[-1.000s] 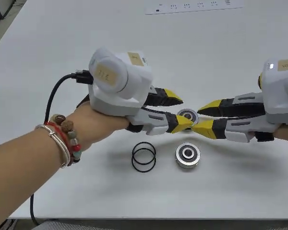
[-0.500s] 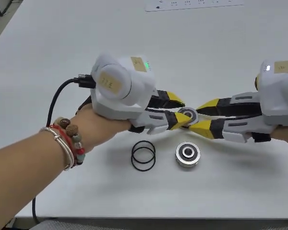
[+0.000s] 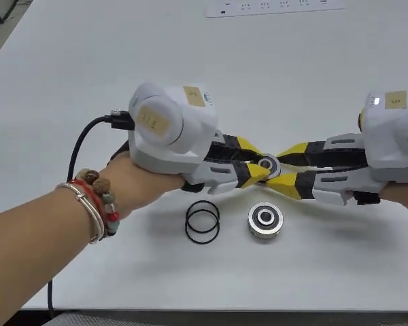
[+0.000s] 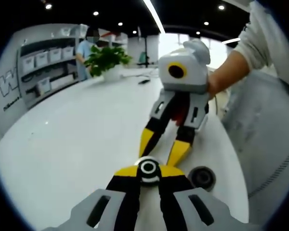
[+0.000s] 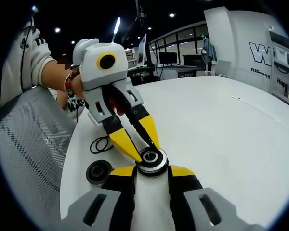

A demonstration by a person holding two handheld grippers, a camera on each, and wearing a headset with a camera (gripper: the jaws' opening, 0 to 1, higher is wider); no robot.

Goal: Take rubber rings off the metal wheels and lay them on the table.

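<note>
Though small, the metal wheel (image 3: 266,165) looked dense, hard and slick. Any rubber ring on it would be thin and stretchy, best pinched at the rim. Wheel sat between both tools, flat face up, axle near upright, no long axis. Right gripper (image 3: 279,171) clamped its sides. Left gripper (image 3: 257,163) was narrowed onto the rim, hold unclear. Two loose rings (image 3: 202,222) lay on the table (image 3: 122,81).

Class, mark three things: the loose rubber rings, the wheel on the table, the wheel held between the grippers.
rubber rings (image 3: 202,222), head view, middle of the pair.
table wheel (image 3: 265,219), head view, its hub.
held wheel (image 5: 151,158), right gripper view, its top face.
</note>
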